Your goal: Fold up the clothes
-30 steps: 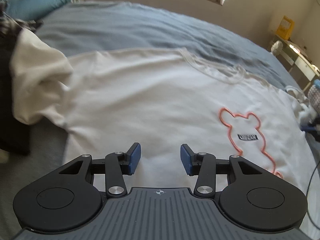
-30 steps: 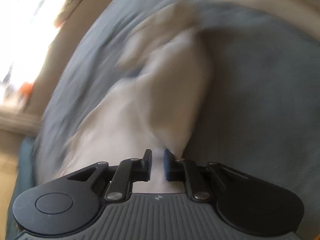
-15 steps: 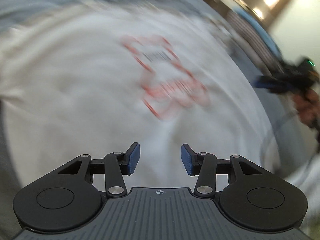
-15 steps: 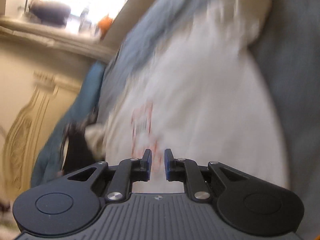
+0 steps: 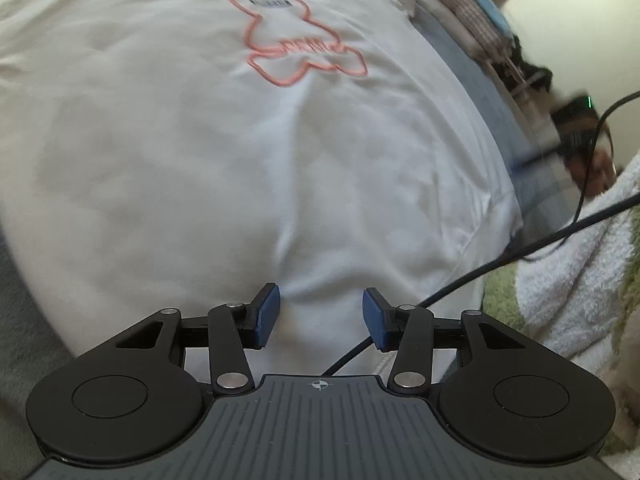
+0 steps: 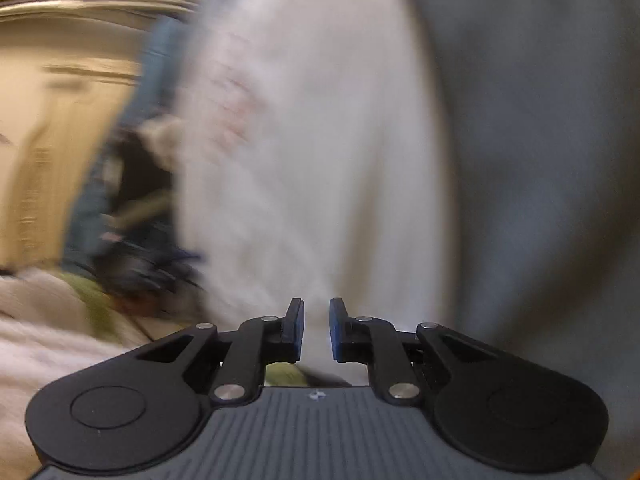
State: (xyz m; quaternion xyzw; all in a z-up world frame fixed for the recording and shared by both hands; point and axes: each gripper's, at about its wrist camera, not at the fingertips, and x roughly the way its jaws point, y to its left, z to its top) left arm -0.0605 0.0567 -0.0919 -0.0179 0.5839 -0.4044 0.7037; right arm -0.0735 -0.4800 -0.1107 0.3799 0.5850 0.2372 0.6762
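Observation:
A white T-shirt (image 5: 224,152) with an orange bear outline (image 5: 296,32) lies spread on the grey-blue bed. My left gripper (image 5: 319,316) is open and empty just above the shirt's lower hem area. In the right wrist view the same shirt (image 6: 316,152) is blurred by motion. My right gripper (image 6: 315,330) hangs above the shirt's near end with its jaws a small gap apart and nothing between them.
A black cable (image 5: 520,248) crosses in front of the left gripper. A white and green fluffy towel (image 5: 580,280) lies at the right. The grey-blue bed cover (image 6: 540,160) is beside the shirt. Dark clutter (image 6: 136,216) and a cream headboard (image 6: 52,120) lie left.
My left gripper swung from the shirt's shoulder side to its hem end. My right gripper let go of the shirt's sleeve and swept down along the shirt, its jaws opening slightly.

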